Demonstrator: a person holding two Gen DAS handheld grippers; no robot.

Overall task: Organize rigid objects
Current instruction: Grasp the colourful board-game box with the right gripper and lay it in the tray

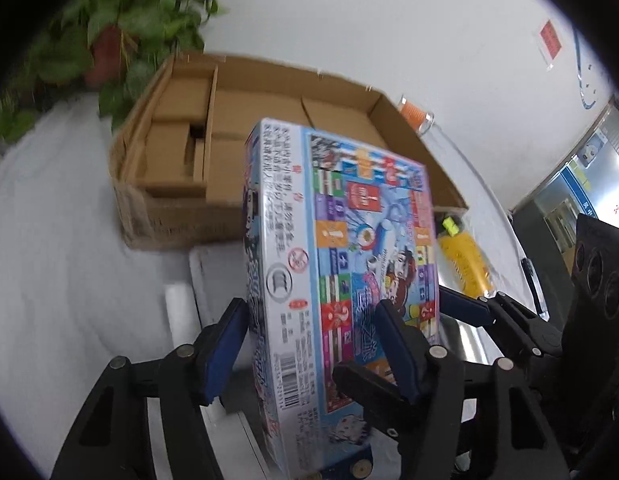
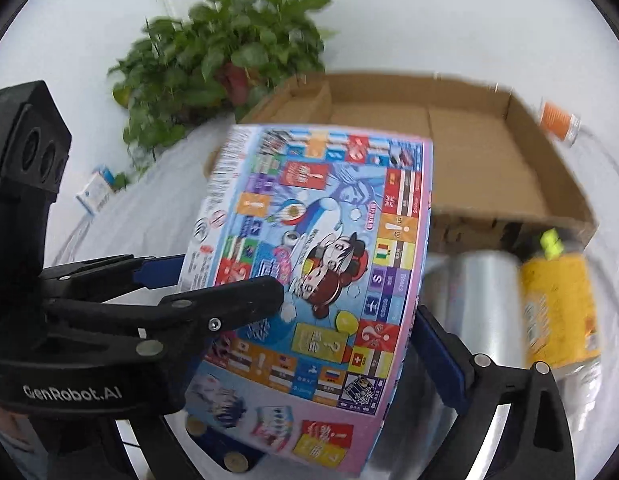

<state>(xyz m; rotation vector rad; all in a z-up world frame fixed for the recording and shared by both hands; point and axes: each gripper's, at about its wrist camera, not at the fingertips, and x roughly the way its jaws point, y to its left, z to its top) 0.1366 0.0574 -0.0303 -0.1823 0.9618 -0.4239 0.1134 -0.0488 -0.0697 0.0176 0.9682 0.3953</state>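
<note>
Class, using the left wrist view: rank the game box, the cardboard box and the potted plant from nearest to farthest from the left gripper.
1. Game box: between the left gripper's fingers.
2. Cardboard box: open, on the table behind the game box.
3. Potted plant: beyond the cardboard box's far left corner, by the wall.

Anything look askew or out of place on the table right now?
The colourful board-game box stands on edge, tilted, between the left gripper fingers rather than lying flat. A yellow-labelled clear plastic bottle lies on its side before the open brown cardboard carton. Blur hides finer damage.
</note>
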